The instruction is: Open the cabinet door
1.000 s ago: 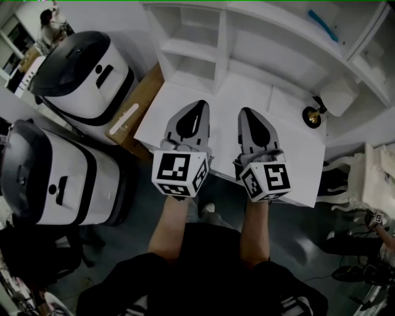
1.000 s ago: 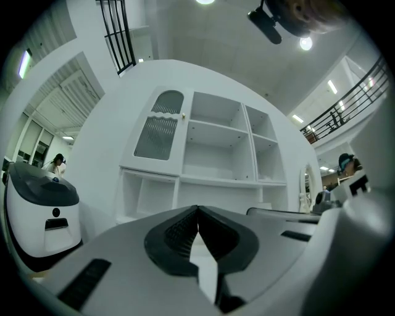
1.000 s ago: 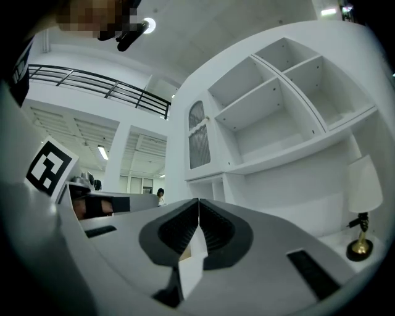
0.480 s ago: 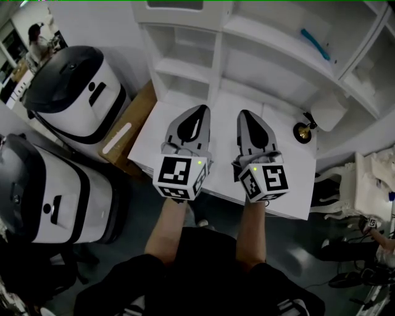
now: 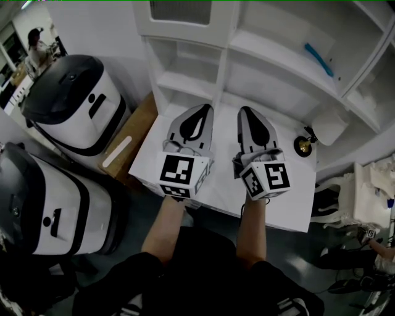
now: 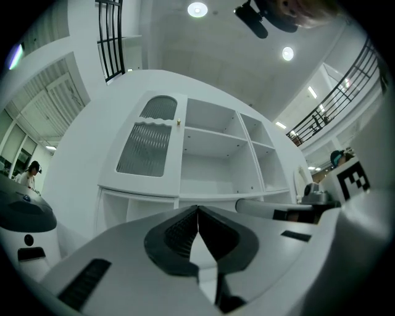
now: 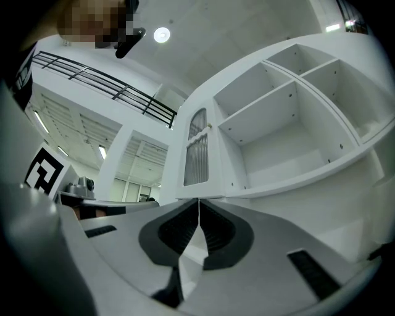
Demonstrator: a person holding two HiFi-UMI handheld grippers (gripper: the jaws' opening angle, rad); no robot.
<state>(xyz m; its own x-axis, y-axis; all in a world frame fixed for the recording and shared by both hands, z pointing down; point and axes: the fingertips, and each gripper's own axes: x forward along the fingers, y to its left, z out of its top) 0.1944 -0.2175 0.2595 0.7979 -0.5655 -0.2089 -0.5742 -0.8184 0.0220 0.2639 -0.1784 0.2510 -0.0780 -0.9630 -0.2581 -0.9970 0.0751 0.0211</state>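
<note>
The white cabinet door [image 6: 148,145] has a ribbed glass panel and a small knob [image 6: 178,123] on its right edge. It stands closed at the upper left of an open shelf unit [image 6: 216,154]. In the head view the door [image 5: 179,12] is at the top edge. My left gripper [image 5: 204,108] and right gripper [image 5: 245,112] hover side by side over the white desk top [image 5: 284,203], both pointing at the shelves. Each has its jaws together on nothing. In the right gripper view the door [image 7: 196,151] and the knob [image 7: 210,126] lie above the shut right gripper [image 7: 199,202]. The left gripper [image 6: 197,210] is below the door.
Two large white-and-black machines [image 5: 74,99] [image 5: 43,203] stand at the left, with a cardboard box [image 5: 133,133] beside the desk. A small brass object [image 5: 302,145] sits at the desk's right end, a blue item [image 5: 318,58] on a shelf. White furniture [image 5: 364,191] is at the right.
Both grippers have moved forward and up toward the shelf unit. The door's glass panel has come into the head view at the top. Both stay shut.
</note>
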